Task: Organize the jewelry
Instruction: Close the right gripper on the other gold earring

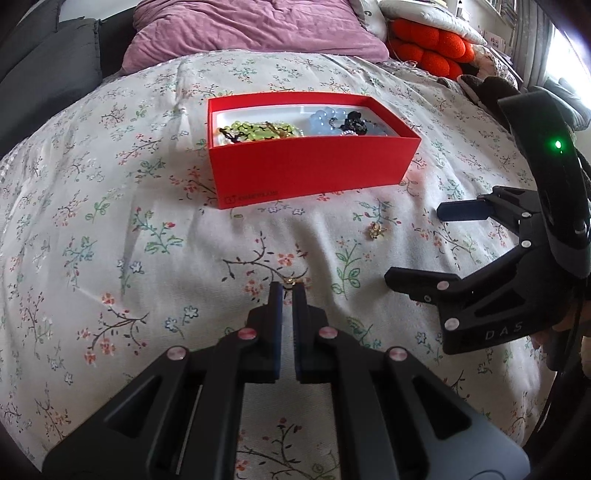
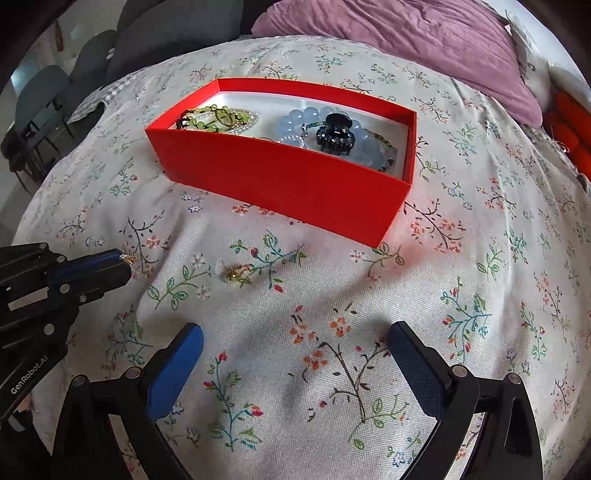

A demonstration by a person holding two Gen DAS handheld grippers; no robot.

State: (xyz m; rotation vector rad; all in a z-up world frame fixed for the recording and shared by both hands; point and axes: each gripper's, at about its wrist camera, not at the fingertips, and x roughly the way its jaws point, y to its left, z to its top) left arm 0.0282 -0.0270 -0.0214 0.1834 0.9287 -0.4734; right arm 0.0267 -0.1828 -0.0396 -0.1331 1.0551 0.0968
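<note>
A red box (image 1: 306, 177) sits on the floral bedspread; it also shows in the right wrist view (image 2: 295, 184). It holds a green bead bracelet (image 2: 207, 116), a blue bead bracelet (image 2: 295, 122), a black hair claw (image 2: 336, 138) and other pieces. My left gripper (image 1: 288, 286) is shut on a small gold earring (image 1: 289, 280), just above the bedspread; the earring also shows at its tips in the right wrist view (image 2: 128, 258). A second small gold earring (image 1: 376, 231) lies on the bedspread (image 2: 233, 274) in front of the box. My right gripper (image 2: 293, 341) is open and empty, near that earring.
A purple pillow (image 1: 251, 29) lies behind the box. An orange plush (image 1: 432, 48) sits at the back right. Grey cushions (image 1: 44, 74) stand at the left. The bedspread (image 1: 110, 258) falls away at its edges.
</note>
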